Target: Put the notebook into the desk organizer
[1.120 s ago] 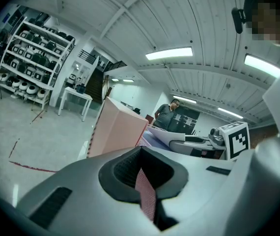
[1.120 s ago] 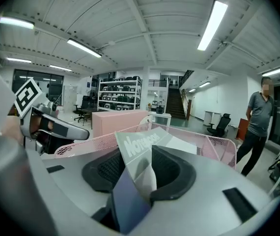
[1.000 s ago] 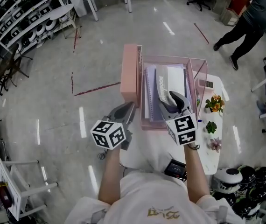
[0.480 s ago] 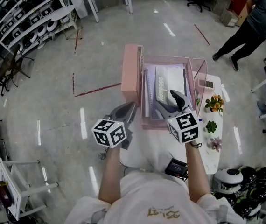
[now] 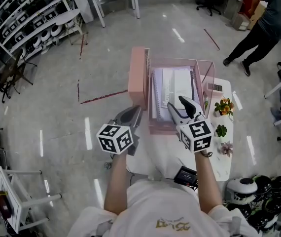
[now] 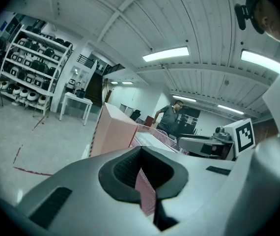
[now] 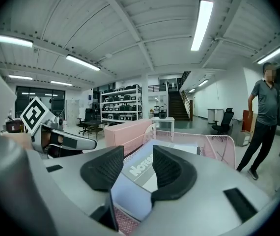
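Note:
A pink mesh desk organizer [image 5: 138,78] stands on a small white table [image 5: 218,168] and holds several upright-stacked pads. The notebook [image 5: 178,83], white and lavender with a grey printed strip, lies slanted in the organizer's open tray. Its near end sits between the fingers of my right gripper [image 5: 181,104]. In the right gripper view the jaws are closing on the notebook [image 7: 136,181], with the pads of the right gripper [image 7: 139,163] against it and the organizer's mesh wall [image 7: 218,146] behind. My left gripper [image 5: 132,114] hovers shut and empty off the organizer's near left corner; the left gripper [image 6: 142,154] faces the organizer's solid pink side [image 6: 115,132].
Small potted plants [image 5: 225,107] stand along the table's right edge, and a black device [image 5: 185,177] lies at its near edge. A person [image 5: 259,23] stands at the back right. Shelving [image 5: 27,23] fills the back left, and helmets [image 5: 259,189] lie at the lower right.
The notebook has swung from a diagonal slant to lie straighter along the organizer tray. My right gripper stayed at its near end. The left gripper barely moved.

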Motion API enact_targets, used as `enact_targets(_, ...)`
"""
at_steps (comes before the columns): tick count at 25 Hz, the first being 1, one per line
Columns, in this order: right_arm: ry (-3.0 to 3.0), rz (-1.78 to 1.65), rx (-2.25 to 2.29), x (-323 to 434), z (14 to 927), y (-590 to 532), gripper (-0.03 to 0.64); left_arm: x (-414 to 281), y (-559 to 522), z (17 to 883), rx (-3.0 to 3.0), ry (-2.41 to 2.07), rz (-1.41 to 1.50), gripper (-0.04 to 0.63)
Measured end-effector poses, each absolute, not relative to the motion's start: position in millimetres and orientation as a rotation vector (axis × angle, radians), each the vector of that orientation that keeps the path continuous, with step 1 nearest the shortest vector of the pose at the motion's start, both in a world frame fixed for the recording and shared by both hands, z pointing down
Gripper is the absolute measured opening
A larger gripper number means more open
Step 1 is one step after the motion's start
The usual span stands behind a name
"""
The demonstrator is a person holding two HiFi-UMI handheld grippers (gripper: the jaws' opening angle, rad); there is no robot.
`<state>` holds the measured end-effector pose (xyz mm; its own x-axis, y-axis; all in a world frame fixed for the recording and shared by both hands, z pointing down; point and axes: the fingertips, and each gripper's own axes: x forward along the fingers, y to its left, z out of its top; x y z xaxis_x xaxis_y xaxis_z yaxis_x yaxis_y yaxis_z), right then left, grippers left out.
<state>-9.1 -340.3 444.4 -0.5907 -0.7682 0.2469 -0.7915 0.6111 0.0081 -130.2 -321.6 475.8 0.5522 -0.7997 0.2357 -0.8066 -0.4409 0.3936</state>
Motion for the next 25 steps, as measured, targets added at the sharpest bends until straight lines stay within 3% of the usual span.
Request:
enact_targets(4,-2.650,0.217,1.367,5,444,-321,0.136,-129,-310,470,2.345,-1.331,0.010,0.015)
enact_targets(7,-2.683,0.326,1.458,19,444,-303,0.016,-130,-296,463,2.365,-1.364,-0.004,0.015)
enact_targets(25,-2.592,0.372,1.620,64,456,-242,0.012,-105,-251,456,2.412,-1.366,-0.018,0.015)
